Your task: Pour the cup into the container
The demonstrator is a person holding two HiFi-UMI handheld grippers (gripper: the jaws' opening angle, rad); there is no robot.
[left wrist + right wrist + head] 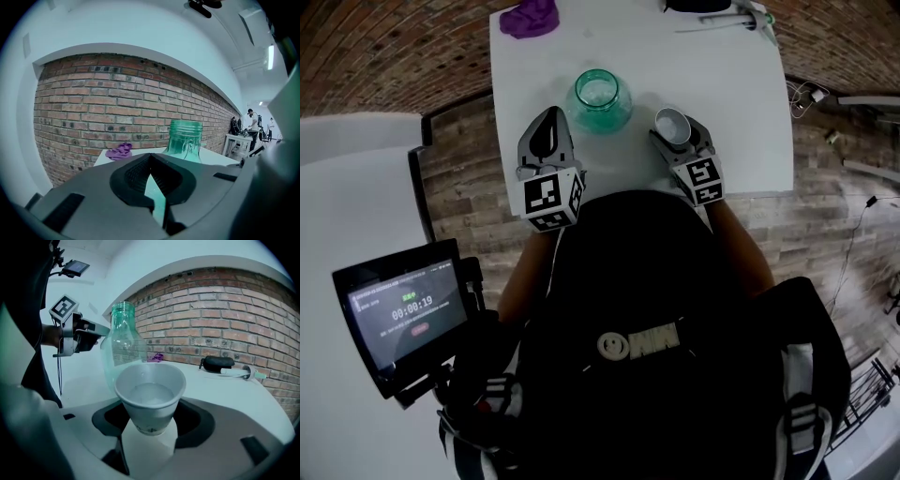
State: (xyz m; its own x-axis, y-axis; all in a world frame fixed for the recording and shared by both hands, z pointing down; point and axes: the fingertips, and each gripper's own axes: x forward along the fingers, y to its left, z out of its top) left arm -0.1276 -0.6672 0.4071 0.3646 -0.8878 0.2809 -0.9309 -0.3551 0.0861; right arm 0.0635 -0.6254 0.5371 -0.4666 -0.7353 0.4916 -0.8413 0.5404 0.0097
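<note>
Head view is filled below by the person's dark top. Above it a white bench (722, 75) is seen, on which a green-tinted clear glass jar (602, 98) is stood upright with its open mouth up. Just to the jar's right, near the bench's near edge, a small white paper cup (672, 127) is held upright, apart from the jar. The cup is enclosed by the right claw (677, 133). In the right gripper view it is seated between the two jaws with their dark pads laid against its sides, so it is gripped, and a clear liquid is seen inside. Whether its base rests on the bench cannot be told. In that view the jar is found beyond the cup and to its left. The left claw (550, 116) is held just left of the jar without touching it, its jaws brought together on nothing. A crumpled purple cloth (530, 17) is seen lying at the bench's far left corner.
</note>
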